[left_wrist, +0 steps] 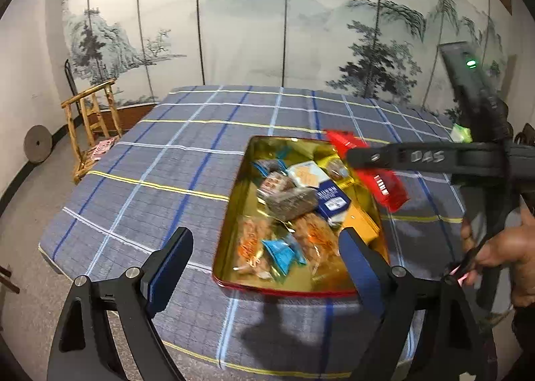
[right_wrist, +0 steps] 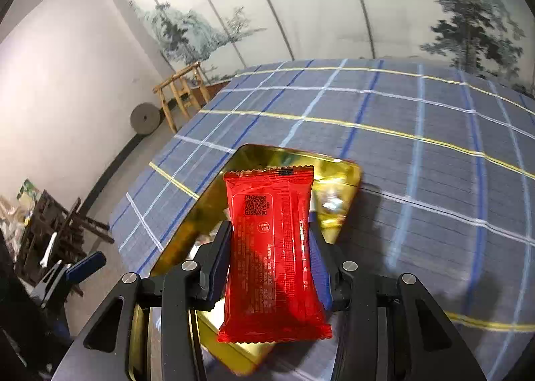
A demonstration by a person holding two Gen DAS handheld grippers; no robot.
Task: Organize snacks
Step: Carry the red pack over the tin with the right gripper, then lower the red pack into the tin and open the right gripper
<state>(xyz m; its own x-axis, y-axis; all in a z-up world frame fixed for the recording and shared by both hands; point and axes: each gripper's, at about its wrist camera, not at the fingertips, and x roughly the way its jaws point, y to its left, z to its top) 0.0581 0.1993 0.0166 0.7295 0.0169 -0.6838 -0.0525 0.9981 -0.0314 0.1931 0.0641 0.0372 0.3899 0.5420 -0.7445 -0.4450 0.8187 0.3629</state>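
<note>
A gold tin [left_wrist: 230, 213] with a red rim lies on the blue plaid tablecloth [left_wrist: 150, 163]. Several wrapped snacks fill it, among them blue, orange, white and dark packets [left_wrist: 294, 203]. My left gripper [left_wrist: 267, 267] hangs open over the tin's near end, with nothing between its blue pads. My right gripper [right_wrist: 271, 233] is shut on a red snack packet [right_wrist: 271, 247], squeezing it at the sides. In the left wrist view that red packet [left_wrist: 384, 183] hangs over the tin's far right edge. From the right wrist the tin [right_wrist: 341, 173] lies directly under the packet.
A person's hand [left_wrist: 501, 247] grips the right tool's handle. A green packet [left_wrist: 461, 133] lies on the cloth at the far right. Left of the table stand a wooden rack [left_wrist: 93, 126] and a stone disc [left_wrist: 37, 144]. A painted screen [left_wrist: 267, 29] backs the table.
</note>
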